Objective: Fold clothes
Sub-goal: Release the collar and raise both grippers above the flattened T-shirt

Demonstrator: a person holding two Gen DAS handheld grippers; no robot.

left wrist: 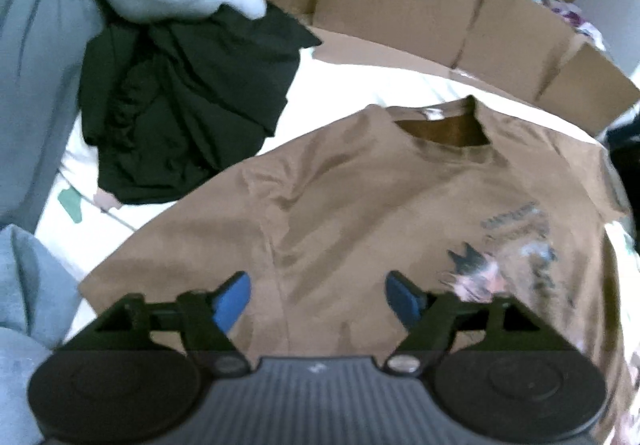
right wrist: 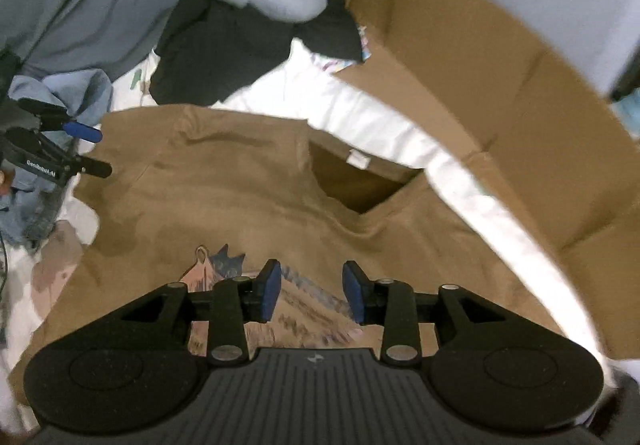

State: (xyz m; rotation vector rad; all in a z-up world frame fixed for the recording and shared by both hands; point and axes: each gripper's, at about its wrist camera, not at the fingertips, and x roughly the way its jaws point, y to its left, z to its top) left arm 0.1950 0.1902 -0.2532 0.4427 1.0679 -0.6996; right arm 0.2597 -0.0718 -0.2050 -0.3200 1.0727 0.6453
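From the left wrist, the left gripper (left wrist: 318,295) tilts steeply down above a brown T-shirt (left wrist: 360,205) spread flat on white bedding (left wrist: 340,85); its blue pads (left wrist: 232,299) stand wide apart, gripping nothing. Beyond it to the left lies a black garment (left wrist: 188,105). From the right wrist, the right gripper (right wrist: 312,293) also angles down over the shirt's printed chest, jaws partly spread and empty, the collar (right wrist: 360,181) just ahead, cardboard (right wrist: 500,93) farther right.
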